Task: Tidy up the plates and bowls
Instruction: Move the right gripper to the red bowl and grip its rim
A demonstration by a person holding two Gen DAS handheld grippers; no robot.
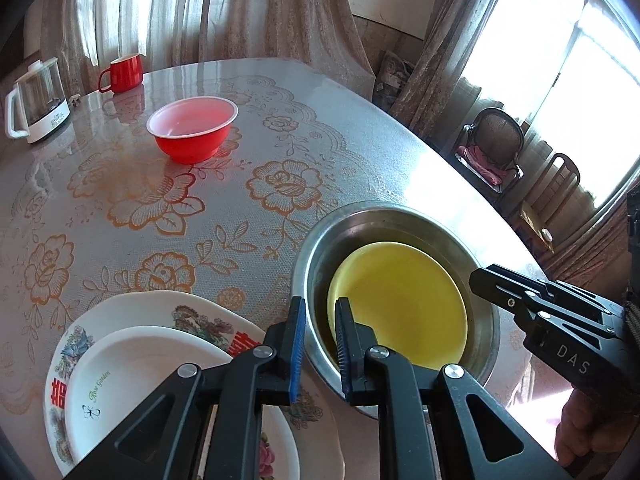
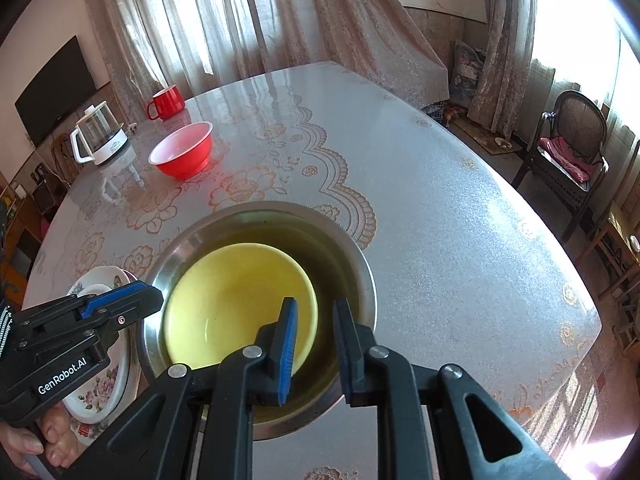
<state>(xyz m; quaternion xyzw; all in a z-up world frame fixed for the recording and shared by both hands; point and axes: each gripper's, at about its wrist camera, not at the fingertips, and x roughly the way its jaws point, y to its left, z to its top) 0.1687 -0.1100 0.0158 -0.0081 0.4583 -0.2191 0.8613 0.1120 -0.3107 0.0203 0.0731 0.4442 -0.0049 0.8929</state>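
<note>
A steel basin (image 1: pixel 400 210) (image 2: pixel 368 280) stands near the table's front edge with a yellow bowl (image 1: pixel 400 300) (image 2: pixel 240 312) lying inside it. My left gripper (image 1: pixel 320 312) (image 2: pixel 154 298) is open and straddles the basin's left rim, its blue pads clear of the metal. My right gripper (image 2: pixel 314 308) (image 1: pixel 496 292) is open over the basin's near right side; its left finger stands just above the yellow bowl's edge. Left of the basin, a plain white plate (image 1: pixel 140 368) rests on a flowered plate (image 1: pixel 160 304) (image 2: pixel 96 400). A red bowl (image 1: pixel 192 128) (image 2: pixel 182 152) sits farther back.
A red mug (image 1: pixel 124 74) (image 2: pixel 166 102) and a glass kettle (image 1: pixel 38 100) (image 2: pixel 100 136) stand at the far left of the round, lace-covered table (image 1: pixel 280 128). Chairs (image 1: pixel 492 148) (image 2: pixel 572 148) stand beyond the table's right edge. A hand (image 2: pixel 48 436) holds the left gripper.
</note>
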